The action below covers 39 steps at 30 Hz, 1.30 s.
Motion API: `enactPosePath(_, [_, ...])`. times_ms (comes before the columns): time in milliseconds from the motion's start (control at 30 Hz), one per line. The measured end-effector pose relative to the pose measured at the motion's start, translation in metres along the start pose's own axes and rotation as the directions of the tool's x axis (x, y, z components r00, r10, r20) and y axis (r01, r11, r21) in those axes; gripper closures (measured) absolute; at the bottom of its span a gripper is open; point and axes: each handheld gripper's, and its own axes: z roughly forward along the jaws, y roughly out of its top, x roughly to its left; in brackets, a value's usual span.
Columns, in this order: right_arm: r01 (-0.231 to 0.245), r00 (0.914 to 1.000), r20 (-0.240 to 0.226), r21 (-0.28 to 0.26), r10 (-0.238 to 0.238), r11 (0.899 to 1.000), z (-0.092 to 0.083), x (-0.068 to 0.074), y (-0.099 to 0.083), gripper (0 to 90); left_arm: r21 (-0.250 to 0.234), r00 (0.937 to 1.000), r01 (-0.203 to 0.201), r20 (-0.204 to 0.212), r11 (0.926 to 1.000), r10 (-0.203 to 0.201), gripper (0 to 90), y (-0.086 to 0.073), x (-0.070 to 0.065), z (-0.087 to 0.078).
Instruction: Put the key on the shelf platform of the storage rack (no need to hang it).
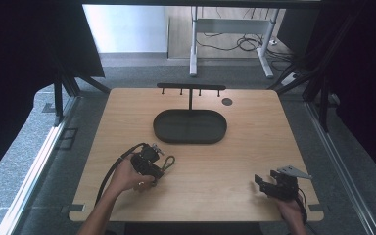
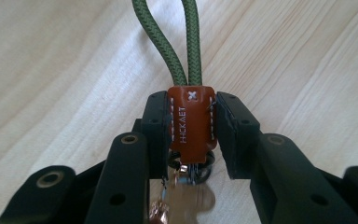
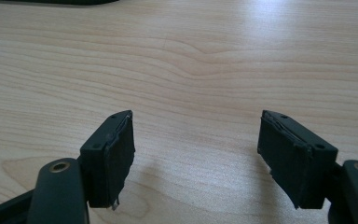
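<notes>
Here the keychain (image 2: 191, 122) sits clamped inside the left gripper (image 2: 192, 123).

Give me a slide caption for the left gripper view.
Left gripper shut on a keychain's brown leather tab, green cord loop lying ahead on the wooden table.

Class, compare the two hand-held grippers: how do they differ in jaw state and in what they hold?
The left hand-held gripper has its jaws shut on the brown leather tab of a key fob with a green cord loop; the right hand-held gripper stands wide open and holds nothing. The left sits nearer the black tray; the right is by the table's near edge. Both have black jaws and sit over the wooden table.
</notes>
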Motion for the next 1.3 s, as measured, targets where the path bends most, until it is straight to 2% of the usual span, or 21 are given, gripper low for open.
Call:
enactPosePath(100, [-0.001, 1.0, 0.001, 0.0, 0.001, 1.0, 0.0, 0.0, 0.0, 27.5, -0.027, 0.9999, 0.001, 0.013, 0.9996, 0.0, 67.0, 0.002, 0.003, -0.009])
enactPosePath(433, [0.0, 1.0, -0.006, -0.006, 0.0, 1.0, -0.001, 0.0, 0.001, 27.5, -0.079, 0.9999, 0.003, 0.011, 0.9969, -0.002, 67.0, 0.009, 0.011, -0.031])
enactPosePath(633, [0.001, 1.0, -0.006, -0.028, -0.001, 1.0, -0.003, 0.0, 0.001, 27.6, -0.095, 0.9999, 0.005, 0.016, 0.9955, -0.003, 67.0, 0.014, 0.015, -0.036])
enactPosePath(700, [0.001, 1.0, -0.006, -0.038, -0.001, 0.999, -0.004, 0.0, 0.002, 27.7, -0.104, 1.0, 0.004, 0.003, 0.9946, -0.004, 67.0, 0.017, 0.016, -0.039])
enactPosePath(867, [-0.003, 1.0, -0.003, -0.04, 0.003, 0.999, -0.004, -0.001, 0.002, 27.8, -0.122, 1.0, 0.004, 0.008, 0.9925, -0.003, 67.0, 0.023, 0.019, -0.044])
enactPosePath(1300, [-0.008, 0.9998, 0.017, -0.058, 0.009, 0.998, -0.006, -0.002, 0.002, 28.6, -0.127, 1.0, 0.0, -0.005, 0.9918, 0.0, 67.0, 0.034, 0.025, -0.053])
